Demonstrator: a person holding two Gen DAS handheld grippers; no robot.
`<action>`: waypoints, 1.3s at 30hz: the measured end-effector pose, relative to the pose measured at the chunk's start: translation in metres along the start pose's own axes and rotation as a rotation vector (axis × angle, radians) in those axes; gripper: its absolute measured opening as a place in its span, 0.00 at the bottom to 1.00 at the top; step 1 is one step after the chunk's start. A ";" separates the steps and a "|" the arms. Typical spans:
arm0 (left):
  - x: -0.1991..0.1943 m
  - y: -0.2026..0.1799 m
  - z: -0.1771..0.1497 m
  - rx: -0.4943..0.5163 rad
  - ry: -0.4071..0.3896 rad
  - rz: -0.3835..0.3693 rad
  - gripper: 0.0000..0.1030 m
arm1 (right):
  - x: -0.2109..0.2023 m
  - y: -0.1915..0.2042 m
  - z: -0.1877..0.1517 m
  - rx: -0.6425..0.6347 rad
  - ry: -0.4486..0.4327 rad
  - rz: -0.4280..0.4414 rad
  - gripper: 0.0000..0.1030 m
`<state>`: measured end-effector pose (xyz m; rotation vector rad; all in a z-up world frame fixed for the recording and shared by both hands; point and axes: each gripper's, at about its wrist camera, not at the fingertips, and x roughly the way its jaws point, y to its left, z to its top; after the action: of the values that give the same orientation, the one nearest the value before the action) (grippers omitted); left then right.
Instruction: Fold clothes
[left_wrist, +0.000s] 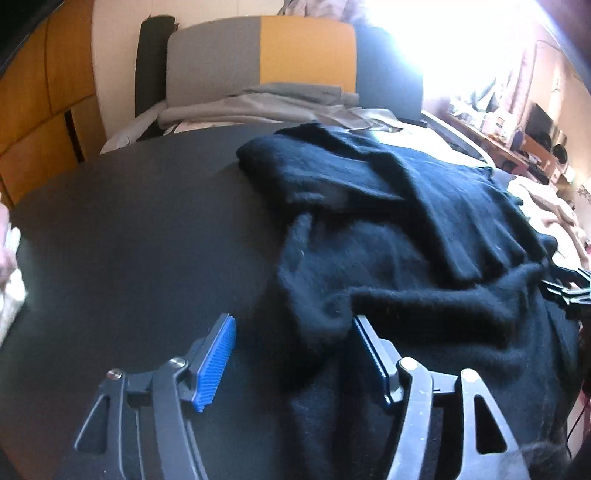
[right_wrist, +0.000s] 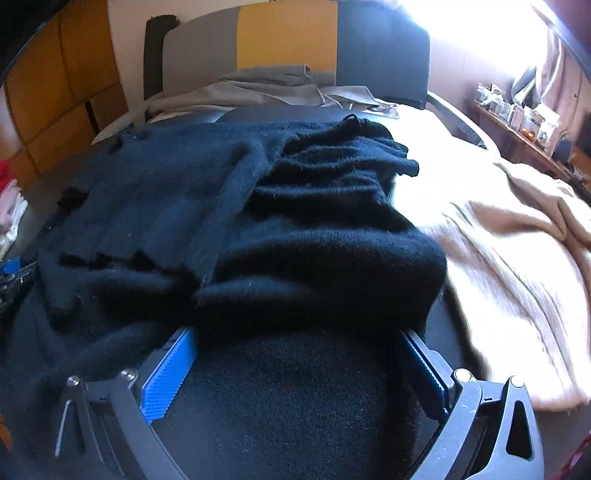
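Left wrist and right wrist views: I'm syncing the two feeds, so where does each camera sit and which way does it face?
Left wrist: behind the open left gripper, angled down at the black sweater on the dark table; only its fingers show.
Right wrist: behind the open right gripper, angled down over the sweater toward a beige blanket; only its fingers show.
Shared: the sweater and the grey-and-yellow headboard.

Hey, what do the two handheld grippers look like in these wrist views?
Both match. The left gripper and right gripper have dark grey, curved linkage arms with cut-out slots and silver round bolt heads. Each carries two flat fingers faced with bright blue ribbed pads. No cables, sleeves or markings show.
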<state>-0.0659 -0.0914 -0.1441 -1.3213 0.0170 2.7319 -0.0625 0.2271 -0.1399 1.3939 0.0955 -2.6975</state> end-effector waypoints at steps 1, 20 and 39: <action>0.003 0.000 0.003 0.015 -0.002 0.013 0.69 | 0.001 0.001 0.002 -0.001 -0.002 -0.002 1.00; -0.095 0.038 -0.100 -0.227 -0.004 -0.272 0.65 | -0.108 -0.092 -0.119 0.333 -0.054 0.275 0.86; -0.104 0.012 -0.115 -0.119 0.019 -0.304 0.68 | -0.079 -0.062 -0.128 0.394 -0.026 0.698 0.55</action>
<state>0.0871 -0.1193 -0.1348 -1.2593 -0.3221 2.4958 0.0790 0.3064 -0.1489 1.1674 -0.8047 -2.1940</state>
